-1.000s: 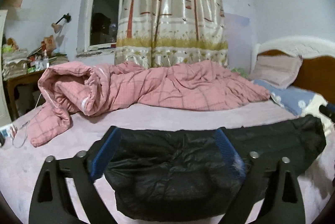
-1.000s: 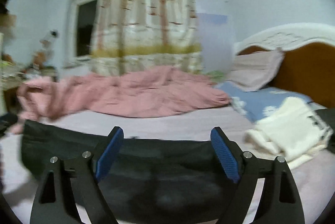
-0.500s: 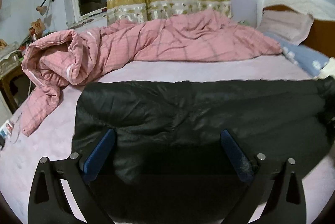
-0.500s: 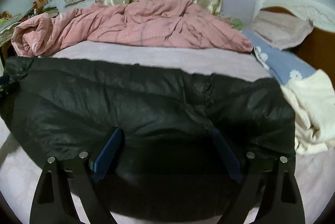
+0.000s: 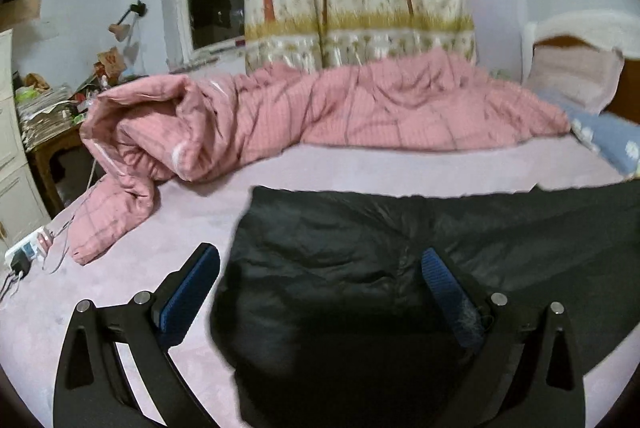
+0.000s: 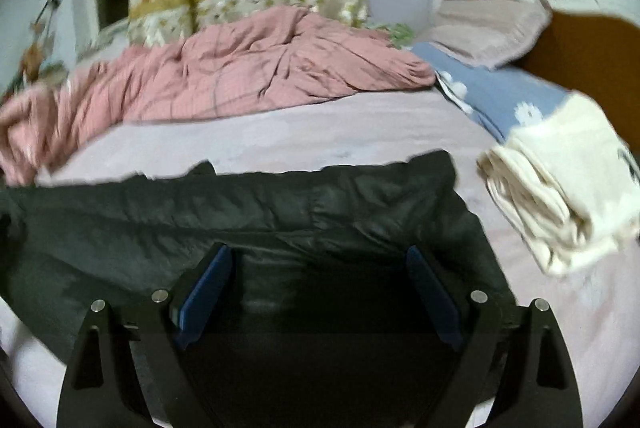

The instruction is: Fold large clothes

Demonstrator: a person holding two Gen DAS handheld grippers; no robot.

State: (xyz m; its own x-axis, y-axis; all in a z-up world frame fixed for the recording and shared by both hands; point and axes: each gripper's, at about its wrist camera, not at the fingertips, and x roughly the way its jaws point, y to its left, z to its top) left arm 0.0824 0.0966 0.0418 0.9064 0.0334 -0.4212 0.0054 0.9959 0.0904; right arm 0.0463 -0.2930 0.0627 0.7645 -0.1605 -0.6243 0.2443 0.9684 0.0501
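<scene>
A large black padded jacket [image 5: 400, 268] lies spread across the pink bed sheet [image 5: 120, 292]; it also shows in the right wrist view [image 6: 280, 212]. My left gripper [image 5: 320, 264] is open above the jacket's left end, its left finger over bare sheet and its right finger over the fabric. My right gripper [image 6: 320, 260] is open above the jacket's right part, both fingers over the fabric. Neither holds anything.
A crumpled pink checked quilt [image 5: 320, 116] lies along the far side of the bed. A folded cream garment [image 6: 560, 204] sits right of the jacket, by a blue pillow [image 6: 500, 96] and headboard. A cluttered side table [image 5: 52, 124] and power strip [image 5: 28, 252] are at left.
The jacket was laid down flat on the bed and both grippers then drew back and tilted up; the left one shifted left so its left finger is off the fabric.
</scene>
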